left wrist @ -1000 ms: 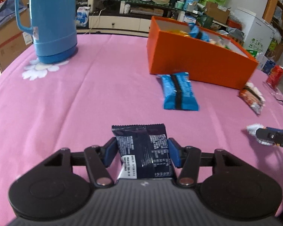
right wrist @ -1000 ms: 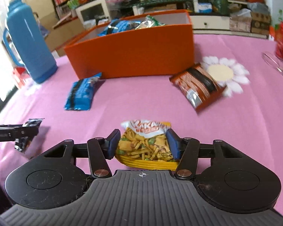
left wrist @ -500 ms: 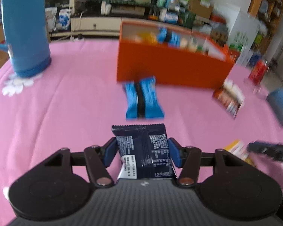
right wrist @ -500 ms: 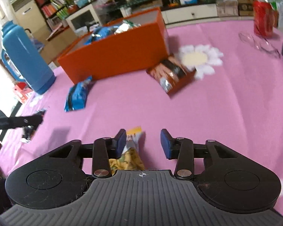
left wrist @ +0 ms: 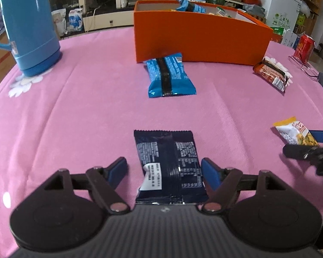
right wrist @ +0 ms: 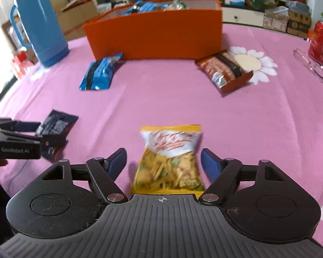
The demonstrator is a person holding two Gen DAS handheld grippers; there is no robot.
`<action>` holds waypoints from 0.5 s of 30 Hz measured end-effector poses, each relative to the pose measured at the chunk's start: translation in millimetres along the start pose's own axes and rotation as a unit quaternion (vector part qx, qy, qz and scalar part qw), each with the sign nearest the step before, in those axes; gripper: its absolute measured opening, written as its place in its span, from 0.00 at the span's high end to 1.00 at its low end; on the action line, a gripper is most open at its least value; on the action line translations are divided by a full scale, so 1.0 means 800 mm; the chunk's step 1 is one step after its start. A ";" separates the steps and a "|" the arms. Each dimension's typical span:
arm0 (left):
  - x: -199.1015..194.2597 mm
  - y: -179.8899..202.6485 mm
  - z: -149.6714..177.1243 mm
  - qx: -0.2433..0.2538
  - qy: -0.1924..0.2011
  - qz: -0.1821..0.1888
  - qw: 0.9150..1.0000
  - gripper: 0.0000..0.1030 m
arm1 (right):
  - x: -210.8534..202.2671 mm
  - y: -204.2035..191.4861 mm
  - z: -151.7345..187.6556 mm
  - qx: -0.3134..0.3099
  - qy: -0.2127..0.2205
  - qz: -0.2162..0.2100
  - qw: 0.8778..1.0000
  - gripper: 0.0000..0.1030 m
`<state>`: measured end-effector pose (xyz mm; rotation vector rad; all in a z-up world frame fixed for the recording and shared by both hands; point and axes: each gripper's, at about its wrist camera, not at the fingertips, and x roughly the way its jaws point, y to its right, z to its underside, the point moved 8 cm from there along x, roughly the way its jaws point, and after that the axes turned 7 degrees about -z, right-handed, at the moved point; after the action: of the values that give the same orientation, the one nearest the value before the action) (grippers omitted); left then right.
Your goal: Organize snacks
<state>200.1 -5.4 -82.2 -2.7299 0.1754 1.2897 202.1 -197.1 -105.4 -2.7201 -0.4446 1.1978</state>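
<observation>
A dark navy snack packet (left wrist: 168, 163) lies flat on the pink tablecloth (left wrist: 75, 111) between the fingers of my left gripper (left wrist: 164, 172). Its jaws are opening and the pads stand off the packet. A yellow chip packet (right wrist: 170, 159) lies between the fingers of my right gripper (right wrist: 163, 163), whose jaws are also opening and do not press it. Farther back stands the orange box (left wrist: 200, 38) with several snacks inside. A blue packet (left wrist: 169, 75) lies just in front of the box. A brown packet (left wrist: 271, 75) lies near its right corner.
A tall blue thermos (left wrist: 25, 25) stands at the far left. A red can (right wrist: 320, 40) and a pair of glasses (right wrist: 312, 66) sit at the far right. Shelves, boxes and cabinets crowd the room behind the table.
Both grippers were shut on their packets a second ago. Their jaws have since spread wide, and the navy and yellow packets now lie loose on the cloth.
</observation>
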 end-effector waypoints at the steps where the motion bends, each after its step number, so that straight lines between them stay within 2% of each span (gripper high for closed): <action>1: 0.000 0.000 0.000 0.001 0.002 -0.002 1.000 0.26 | 0.001 -0.002 0.001 -0.007 0.003 0.007 1.000 0.31; 5: 0.001 0.002 0.001 0.002 0.010 -0.007 1.000 0.29 | 0.004 -0.010 0.006 -0.038 0.003 0.034 0.999 0.33; 6: 0.000 0.002 0.000 0.002 0.013 -0.007 1.000 0.38 | 0.005 -0.013 0.008 -0.051 0.004 0.043 0.998 0.39; 8: -0.001 0.003 -0.004 0.003 0.010 -0.004 1.000 0.45 | 0.001 -0.017 0.009 -0.057 0.010 0.037 0.998 0.54; 11: -0.003 0.001 -0.007 -0.002 -0.003 -0.005 1.000 0.49 | -0.007 -0.016 0.008 -0.037 0.002 0.020 0.999 0.61; 14: -0.012 -0.004 -0.010 -0.010 -0.004 -0.009 1.000 0.49 | -0.030 -0.016 0.006 -0.011 0.019 0.005 1.000 0.64; 15: -0.017 -0.005 -0.011 -0.012 -0.002 -0.013 1.000 0.49 | -0.038 -0.017 0.005 -0.008 0.026 0.005 1.000 0.69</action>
<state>199.4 -2.0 -66.0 -2.7384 0.1240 1.2991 176.9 -194.1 -83.4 -2.7623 -0.4360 1.1285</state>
